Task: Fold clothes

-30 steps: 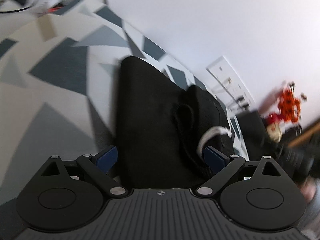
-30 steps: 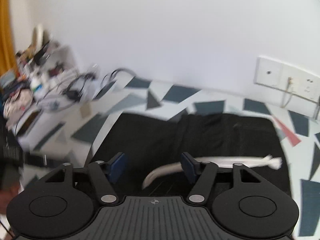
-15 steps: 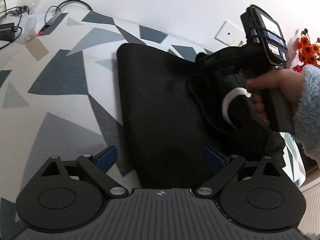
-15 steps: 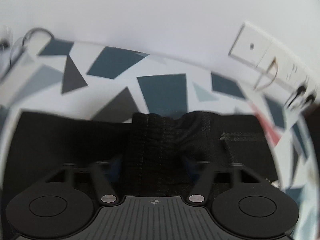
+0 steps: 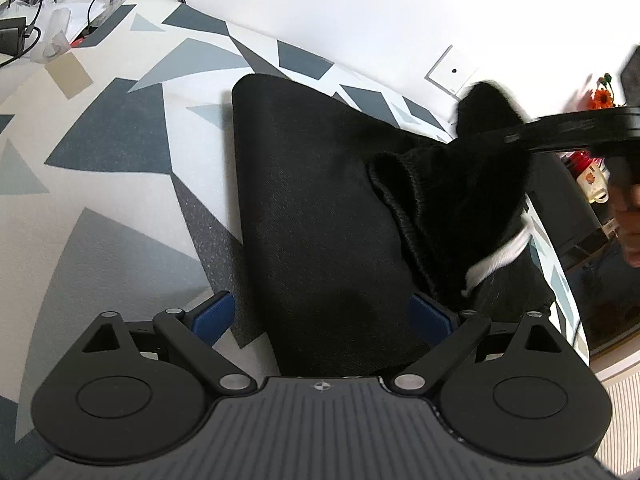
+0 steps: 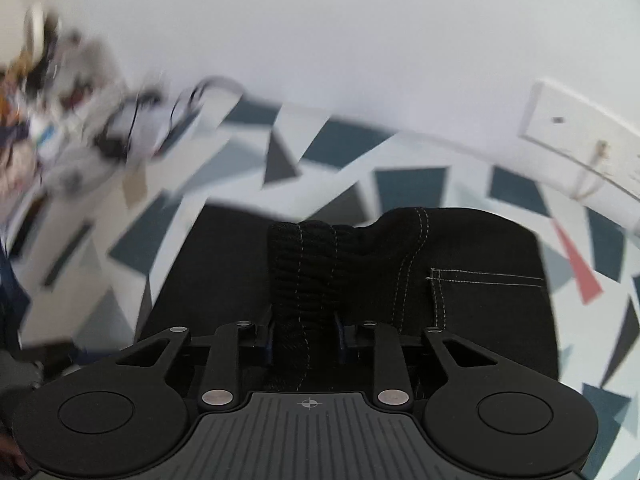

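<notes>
A black garment [image 5: 312, 200] with a ribbed waistband [image 6: 304, 264] and a white drawstring [image 5: 500, 258] lies on a cloth with grey and blue triangles [image 5: 100, 200]. My left gripper [image 5: 322, 314] stands open, wide astride the garment's near edge, its blue pads [image 5: 212, 312] clear of the fabric. My right gripper [image 6: 304, 334] is closing on the bunched waistband, which fills the gap between its pads. In the left wrist view the right gripper [image 5: 520, 136] comes in from the right, with black fabric raised at its tips.
A white wall socket plate [image 5: 452, 76] sits behind the garment, close to the wall. Cables and small clutter [image 5: 36, 20] lie at the far left of the table. Orange flowers [image 5: 600, 96] and a mug [image 5: 592, 184] stand beyond the right edge.
The right gripper swung over the waistband, its jaws narrowed onto it, and the fabric there rose. The drawstring shifted right. The left gripper stayed open in nearly the same spot.
</notes>
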The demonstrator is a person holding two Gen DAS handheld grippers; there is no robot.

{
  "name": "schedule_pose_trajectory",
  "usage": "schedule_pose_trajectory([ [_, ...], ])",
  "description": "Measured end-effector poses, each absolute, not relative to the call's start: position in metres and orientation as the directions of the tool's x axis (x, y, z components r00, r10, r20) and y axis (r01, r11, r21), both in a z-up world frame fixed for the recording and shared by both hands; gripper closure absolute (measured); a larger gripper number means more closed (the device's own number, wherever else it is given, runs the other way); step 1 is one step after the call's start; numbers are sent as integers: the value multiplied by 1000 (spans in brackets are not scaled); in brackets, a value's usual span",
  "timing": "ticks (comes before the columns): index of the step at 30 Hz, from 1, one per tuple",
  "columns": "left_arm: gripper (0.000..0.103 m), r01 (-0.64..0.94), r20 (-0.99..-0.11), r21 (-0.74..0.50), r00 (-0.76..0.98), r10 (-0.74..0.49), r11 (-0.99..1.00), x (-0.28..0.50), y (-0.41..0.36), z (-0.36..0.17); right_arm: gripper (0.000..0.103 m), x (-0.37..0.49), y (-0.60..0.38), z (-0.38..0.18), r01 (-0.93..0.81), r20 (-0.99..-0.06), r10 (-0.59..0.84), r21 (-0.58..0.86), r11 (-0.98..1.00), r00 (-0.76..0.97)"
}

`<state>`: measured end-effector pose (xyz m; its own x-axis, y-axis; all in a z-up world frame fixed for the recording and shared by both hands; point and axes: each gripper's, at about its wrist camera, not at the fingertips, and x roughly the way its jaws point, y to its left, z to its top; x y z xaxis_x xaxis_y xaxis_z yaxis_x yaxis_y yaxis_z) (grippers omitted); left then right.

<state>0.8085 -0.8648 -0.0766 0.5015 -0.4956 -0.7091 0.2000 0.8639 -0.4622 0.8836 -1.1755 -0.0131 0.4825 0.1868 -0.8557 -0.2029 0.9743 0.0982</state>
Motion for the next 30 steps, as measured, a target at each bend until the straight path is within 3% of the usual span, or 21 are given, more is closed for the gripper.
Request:
schedule_pose_trajectory([
  [4,8,193,-717,-457,498,-488,868,806,-863,-78,77,914,-1135,-67,-194,-904,107,27,981,414],
  [8,8,185,-715,-459,504,-485,869,803,-856,-78,45,912,-1105,-77,-271,-911,50,-69,960,409],
  [14,8,155,-711,-482,506,-488,863,802,-846,-83,29,878,-1110,-66,-281,-913,27,-97,955,407],
  [19,7,174,-713,-462,510,-481,869,800,-849,-85,14,871,-1106,-88,-207,-902,-34,-135,969,430],
  [20,7,184,-715,-453,509,-479,872,800,-850,-85,18,872,-1103,-92,-197,-897,-56,-157,968,438],
  [21,7,193,-718,-444,507,-477,875,800,-851,-85,36,871,-1101,-94,-196,-889,-81,-187,963,451],
  [23,7,211,-722,-431,503,-476,877,799,-852,-85,40,867,-1104,-94,-200,-873,-94,-213,957,478],
  [25,7,217,-719,-435,501,-482,874,799,-851,-86,50,863,-1119,-85,-172,-869,-44,-147,974,493],
  [27,7,221,-717,-438,498,-487,871,800,-850,-86,73,860,-1134,-73,-132,-859,6,-72,989,513],
  [30,7,224,-718,-442,493,-492,869,802,-849,-86,85,855,-1157,-56,-74,-837,72,38,997,542],
])
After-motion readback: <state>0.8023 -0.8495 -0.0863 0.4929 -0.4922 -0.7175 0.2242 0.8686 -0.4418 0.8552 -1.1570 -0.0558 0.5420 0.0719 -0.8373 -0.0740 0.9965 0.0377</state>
